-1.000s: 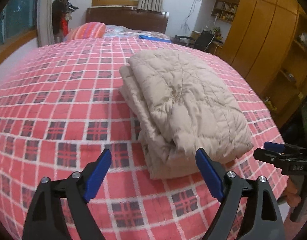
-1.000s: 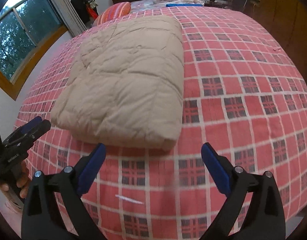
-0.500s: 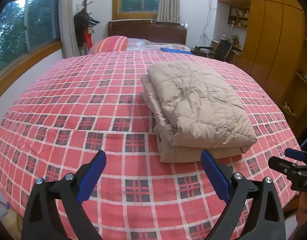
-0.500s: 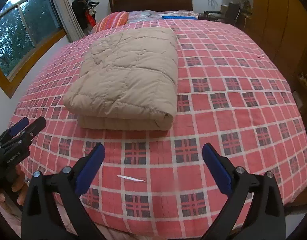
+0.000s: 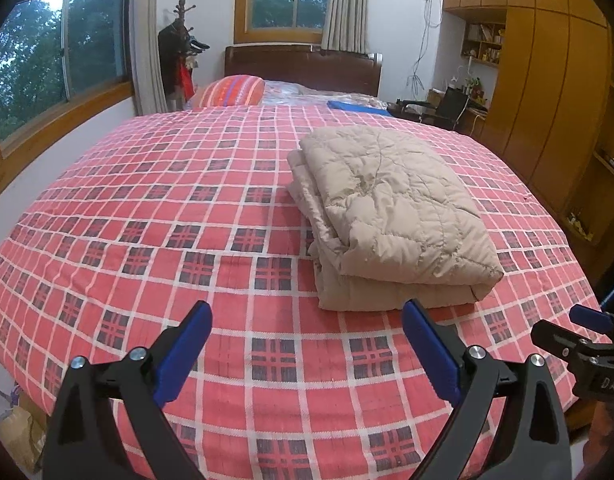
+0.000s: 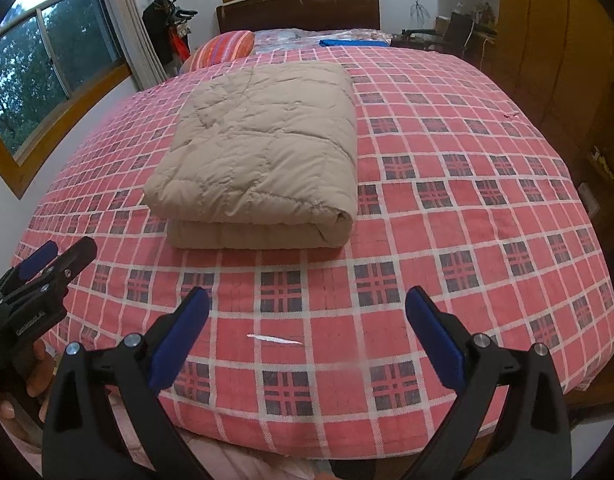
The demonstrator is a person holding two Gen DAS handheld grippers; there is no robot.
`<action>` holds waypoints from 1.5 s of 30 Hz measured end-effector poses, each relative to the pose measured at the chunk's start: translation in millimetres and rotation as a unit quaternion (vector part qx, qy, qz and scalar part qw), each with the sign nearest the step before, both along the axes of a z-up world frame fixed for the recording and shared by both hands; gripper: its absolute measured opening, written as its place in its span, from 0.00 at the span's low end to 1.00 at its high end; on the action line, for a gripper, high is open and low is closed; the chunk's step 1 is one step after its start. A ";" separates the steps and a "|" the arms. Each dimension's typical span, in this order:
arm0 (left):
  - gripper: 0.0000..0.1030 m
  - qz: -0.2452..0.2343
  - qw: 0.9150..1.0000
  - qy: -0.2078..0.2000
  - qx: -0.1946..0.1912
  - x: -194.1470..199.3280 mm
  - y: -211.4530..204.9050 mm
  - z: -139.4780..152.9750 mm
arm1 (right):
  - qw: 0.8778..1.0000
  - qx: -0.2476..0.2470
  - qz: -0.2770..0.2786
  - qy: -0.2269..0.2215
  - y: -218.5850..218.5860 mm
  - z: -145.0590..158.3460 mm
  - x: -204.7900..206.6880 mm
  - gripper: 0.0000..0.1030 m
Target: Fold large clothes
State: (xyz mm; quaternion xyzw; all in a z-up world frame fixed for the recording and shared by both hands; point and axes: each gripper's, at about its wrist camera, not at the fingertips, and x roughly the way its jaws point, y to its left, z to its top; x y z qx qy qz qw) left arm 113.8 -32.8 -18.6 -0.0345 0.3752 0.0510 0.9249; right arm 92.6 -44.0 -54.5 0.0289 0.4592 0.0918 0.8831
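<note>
We find the beige quilted garment [image 5: 391,216] lying folded in a compact stack on the plaid bedspread [image 5: 147,216], with the left gripper [image 5: 307,344] and right gripper [image 6: 307,332] both spread wide, empty and clear of it, so we judge folding complete, leaving only withdrawal.

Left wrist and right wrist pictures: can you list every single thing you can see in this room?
Folded beige quilted coat: one, beige, lying on the bed.
Red checked bedspread: one, red and white, covering the bed.
Striped orange pillow: one, by the headboard.
Dark wooden headboard: one, brown, far end.
Flat blue item: one, near the headboard.
Coat stand: one, dark, left corner.
Wooden wardrobe: one, orange-brown, right wall.
Small white scrap: one, on the bedspread's near edge.
Left gripper: open, empty.
Right gripper: open, empty.
</note>
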 end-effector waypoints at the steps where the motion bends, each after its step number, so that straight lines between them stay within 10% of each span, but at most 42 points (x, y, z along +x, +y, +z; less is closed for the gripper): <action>1: 0.93 0.001 1.000 -0.001 0.000 -0.9 0.0 0.3 | 1.000 -0.001 -0.001 0.000 -0.4 -0.4 -0.2 0.95; 45: 0.93 0.009 1.000 0.007 0.012 -12.2 -4.1 -2.4 | 1.000 0.003 0.027 -0.015 -2.5 11.7 -14.6 0.95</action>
